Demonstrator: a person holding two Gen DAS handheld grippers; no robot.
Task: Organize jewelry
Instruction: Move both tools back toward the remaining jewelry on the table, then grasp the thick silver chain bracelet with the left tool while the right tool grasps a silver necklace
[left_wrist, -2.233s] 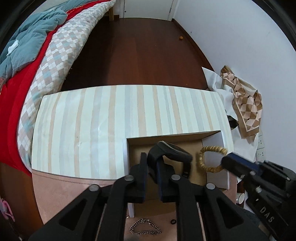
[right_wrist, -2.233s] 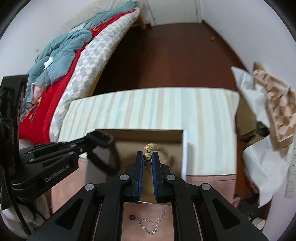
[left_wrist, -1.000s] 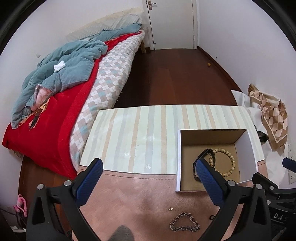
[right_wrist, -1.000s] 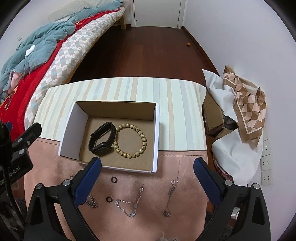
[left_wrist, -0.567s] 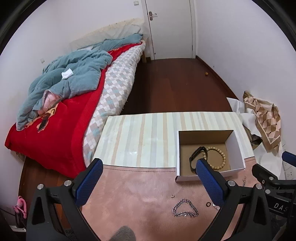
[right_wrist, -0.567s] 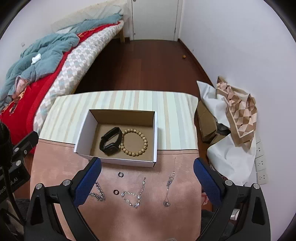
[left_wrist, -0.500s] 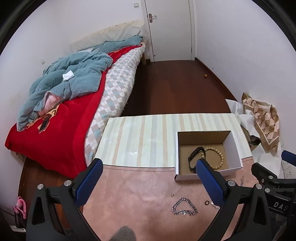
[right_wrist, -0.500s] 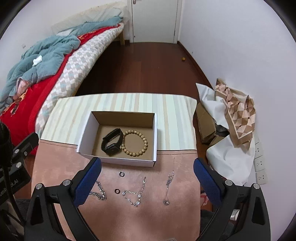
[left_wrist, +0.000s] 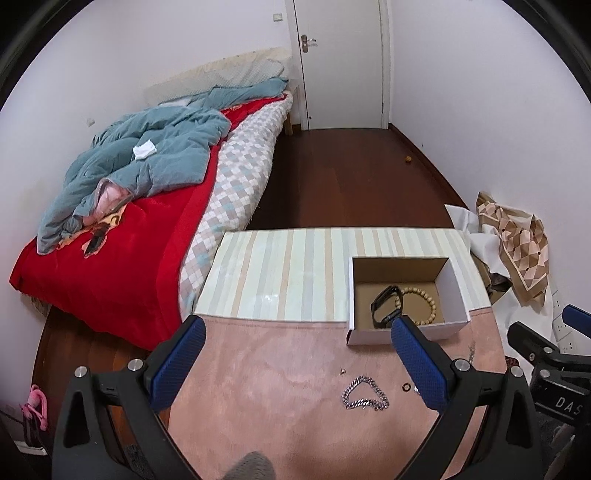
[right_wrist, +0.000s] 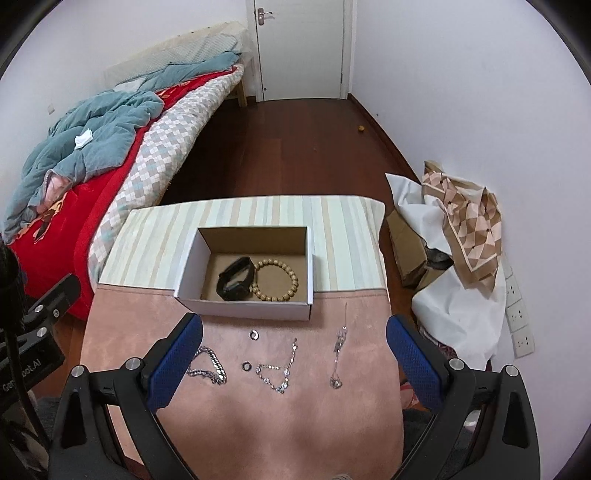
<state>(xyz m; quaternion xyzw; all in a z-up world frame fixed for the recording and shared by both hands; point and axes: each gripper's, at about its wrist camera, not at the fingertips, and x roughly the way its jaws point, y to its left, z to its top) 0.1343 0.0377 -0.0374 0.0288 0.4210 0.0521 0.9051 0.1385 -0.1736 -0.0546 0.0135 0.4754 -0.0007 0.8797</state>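
An open cardboard box (right_wrist: 243, 309) (left_wrist: 458, 295) holds a black wristband (right_wrist: 236, 279) (left_wrist: 384, 297) and a wooden bead bracelet (right_wrist: 276, 280) (left_wrist: 424, 304). On the pink cloth in front lie a thick silver chain (right_wrist: 208, 365) (left_wrist: 364, 393), two small rings (right_wrist: 254, 334) (right_wrist: 246, 366), a thin bracelet (right_wrist: 279, 369) and a necklace (right_wrist: 339, 350). My left gripper (left_wrist: 295, 365) and right gripper (right_wrist: 293, 363) are both wide open and empty, held high above the cloth.
The table (right_wrist: 147, 229) has a striped cover at the back and pink cloth in front. A bed (right_wrist: 92, 147) stands to the left. Paper, a patterned scarf (right_wrist: 465, 210) and cardboard lie on the floor at the right.
Both grippers let go of the wristband and the bead bracelet in the box, opened wide, and pulled back and up. The whole table now shows.
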